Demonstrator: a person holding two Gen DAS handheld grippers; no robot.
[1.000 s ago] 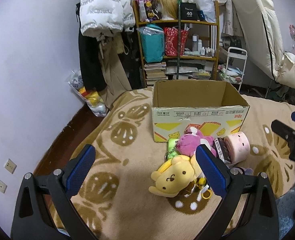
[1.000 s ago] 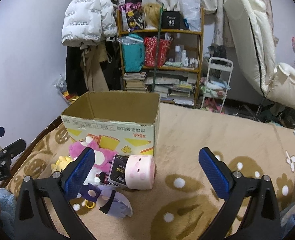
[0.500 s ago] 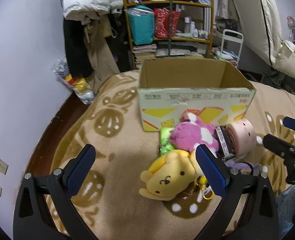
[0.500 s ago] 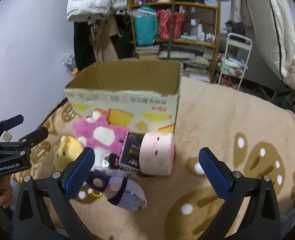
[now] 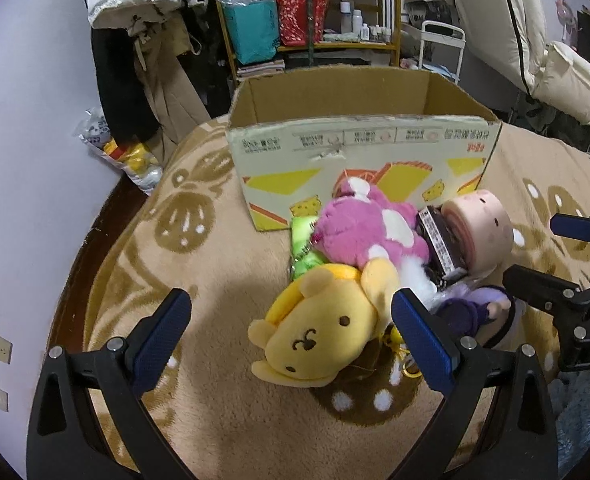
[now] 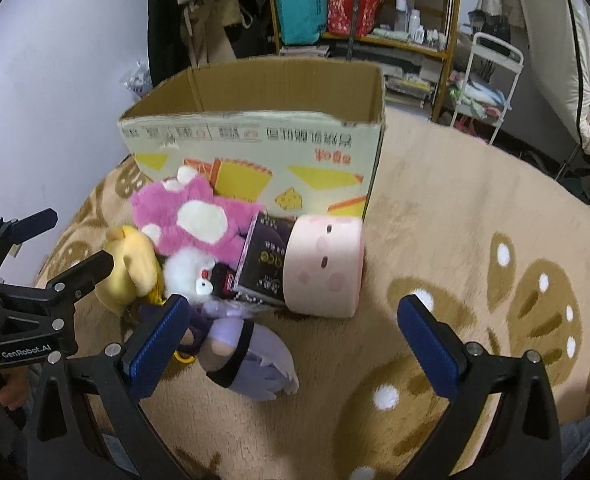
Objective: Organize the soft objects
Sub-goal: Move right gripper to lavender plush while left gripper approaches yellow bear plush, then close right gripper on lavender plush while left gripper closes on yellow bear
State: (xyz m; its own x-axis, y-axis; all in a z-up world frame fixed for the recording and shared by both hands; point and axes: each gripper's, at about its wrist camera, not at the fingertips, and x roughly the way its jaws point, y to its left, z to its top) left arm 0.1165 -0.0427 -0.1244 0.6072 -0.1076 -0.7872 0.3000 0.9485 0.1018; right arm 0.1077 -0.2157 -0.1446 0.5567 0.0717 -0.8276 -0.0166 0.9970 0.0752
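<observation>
Beige blanket [image 5: 223,264], plush pile beside cardboard box [image 5: 359,148] (open-topped), both tools [image 5: 291,332] [image 6: 291,332] spread, empty.

Heap of plush toys [image 5: 347,280] touching open cardboard box [image 5: 359,140] front.

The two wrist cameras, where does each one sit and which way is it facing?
Left wrist: rides the open left gripper, looking down over the yellow plush toward the cardboard box; the right gripper shows at right.
Right wrist: rides the open right gripper, facing the pink roll and box; the left gripper shows at left.
Shared: box, pink plush, yellow plush, roll.
</observation>
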